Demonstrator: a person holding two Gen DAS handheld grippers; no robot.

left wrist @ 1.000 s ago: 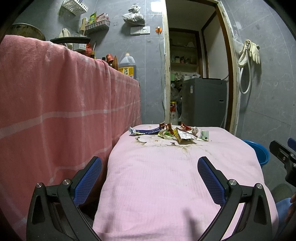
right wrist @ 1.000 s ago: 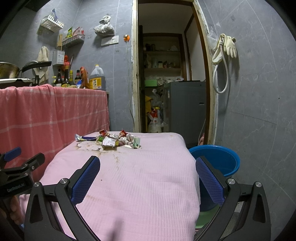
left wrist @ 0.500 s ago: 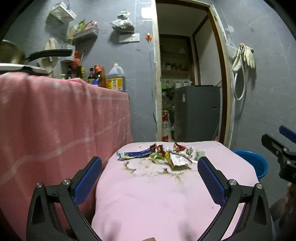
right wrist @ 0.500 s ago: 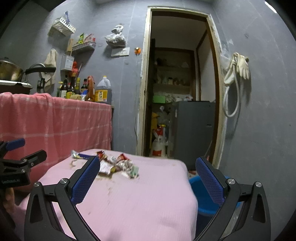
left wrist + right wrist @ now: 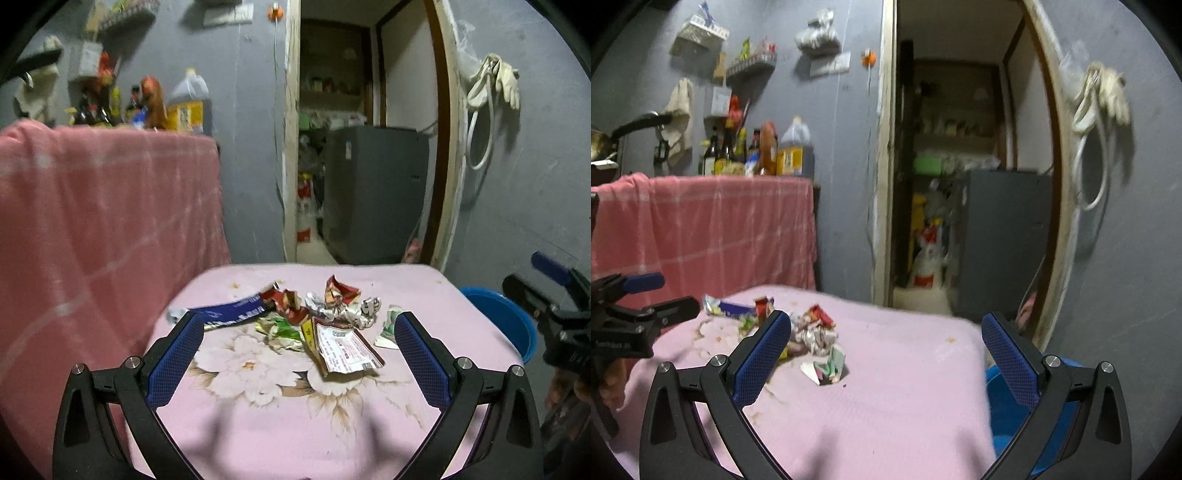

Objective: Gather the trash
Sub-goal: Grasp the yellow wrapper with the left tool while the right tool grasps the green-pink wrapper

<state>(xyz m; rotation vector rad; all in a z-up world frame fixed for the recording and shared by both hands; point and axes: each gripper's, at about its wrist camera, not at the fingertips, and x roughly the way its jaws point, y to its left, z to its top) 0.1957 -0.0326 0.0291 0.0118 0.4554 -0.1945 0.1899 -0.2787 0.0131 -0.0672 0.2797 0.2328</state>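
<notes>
Both grippers — left gripper [image 5: 298, 334], right gripper [image 5: 886, 341] — gape wide, grasping nothing, above crumpled foil wrappers [image 5: 334, 304] heaped on soft pink floral cloth [image 5: 280, 413]; print unreadable.

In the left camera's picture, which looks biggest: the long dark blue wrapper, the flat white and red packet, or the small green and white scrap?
1. Long dark blue wrapper and flat white and red packet: they look alike in size, and the packet lies nearer the camera.
2. Small green and white scrap, clearly smallest.

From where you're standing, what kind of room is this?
Probably a small home kitchen: cooking oil and sauce bottles stand on a cloth-covered counter, rubber gloves hang on the grey wall, and a storeroom doorway opens behind.
</notes>
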